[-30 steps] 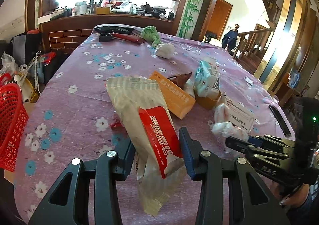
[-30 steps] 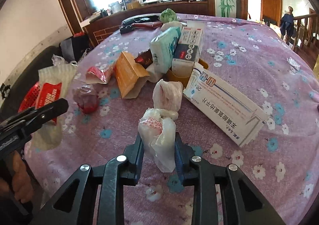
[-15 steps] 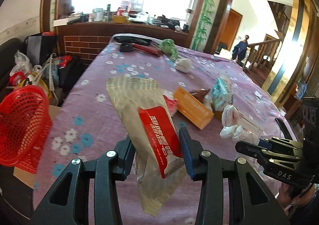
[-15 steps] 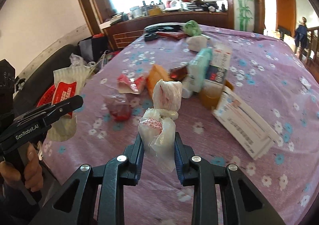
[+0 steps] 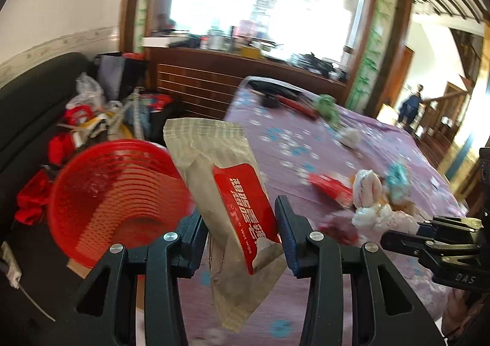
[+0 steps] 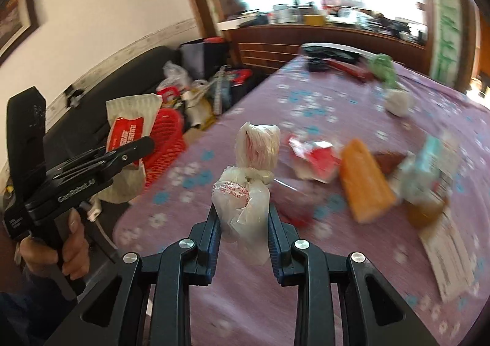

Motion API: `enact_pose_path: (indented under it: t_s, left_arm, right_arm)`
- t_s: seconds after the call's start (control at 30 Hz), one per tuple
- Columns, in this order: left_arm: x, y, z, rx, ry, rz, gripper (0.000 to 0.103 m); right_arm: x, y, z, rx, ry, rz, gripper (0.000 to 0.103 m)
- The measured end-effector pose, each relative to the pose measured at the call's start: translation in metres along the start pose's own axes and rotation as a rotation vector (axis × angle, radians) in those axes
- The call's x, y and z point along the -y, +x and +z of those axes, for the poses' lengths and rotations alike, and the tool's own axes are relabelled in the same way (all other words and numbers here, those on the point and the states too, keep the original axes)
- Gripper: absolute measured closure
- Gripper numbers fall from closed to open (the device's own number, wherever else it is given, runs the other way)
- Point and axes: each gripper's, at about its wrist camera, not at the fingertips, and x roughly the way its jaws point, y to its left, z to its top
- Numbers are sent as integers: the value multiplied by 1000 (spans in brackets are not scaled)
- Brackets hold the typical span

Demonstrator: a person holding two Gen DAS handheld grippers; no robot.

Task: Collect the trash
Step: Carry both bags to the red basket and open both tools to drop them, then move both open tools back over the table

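Beside the bench [image 5: 352, 143], above the red basket [image 5: 101, 192], the left tongs [image 5: 242, 232] pinch a limp, light wet-wipe packet [image 5: 220, 180] low down; right tongs [image 6: 243, 235] squeeze a soft knotted plastic bag [image 6: 245, 192].

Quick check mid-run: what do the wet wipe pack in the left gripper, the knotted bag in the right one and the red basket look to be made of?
Wet wipe pack: soft plastic film, matte beige with a glossier red label; it creases and sags. Knotted bag: thin translucent white plastic, crinkled, tied at the waist. Red basket: apparently rigid moulded plastic, slotted lattice walls with slight sheen.
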Motion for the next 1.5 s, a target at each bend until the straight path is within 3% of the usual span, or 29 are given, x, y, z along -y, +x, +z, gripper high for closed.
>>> enact_pose_path:
  t_s: [0.3, 0.6, 0.67, 0.73, 0.77, 0.8, 0.83, 1.17, 1.37, 1.5]
  left_arm:
    - [-89, 9, 9, -35, -98, 115, 61]
    - [-137, 25, 10, -61, -147, 172, 61]
    - [-144, 29, 11, -60, -152, 176, 57]
    - [-151, 32, 12, -61, -180, 184, 44]
    - [-154, 32, 11, -57, -198, 186, 42]
    - [-155, 31, 11, -56, -205, 185, 42]
    - [-156, 29, 10, -54, -209, 180, 42]
    - [-109, 3, -1, -3, -140, 92, 30]
    - [-55, 11, -12, -40, -69, -16, 28]
    - [-16, 26, -19, -82, 3, -79, 21]
  right_arm:
    - [-65, 53, 57, -32, -77, 164, 72]
    - [-109, 123, 98, -116, -87, 251, 70]
    - [-114, 135, 104, -122, -82, 261, 69]
    - [-115, 148, 109, -118, -64, 271, 55]
    - [-113, 149, 112, -113, -54, 281, 39]
    - [-108, 149, 112, -97, -35, 277, 32]
    - [-105, 147, 112, -90, -24, 275, 32]
    - [-59, 80, 68, -11, 32, 235, 32]
    - [-16, 37, 20, 19, 108, 209, 32]
    - [21, 3, -7, 65, 165, 140, 32]
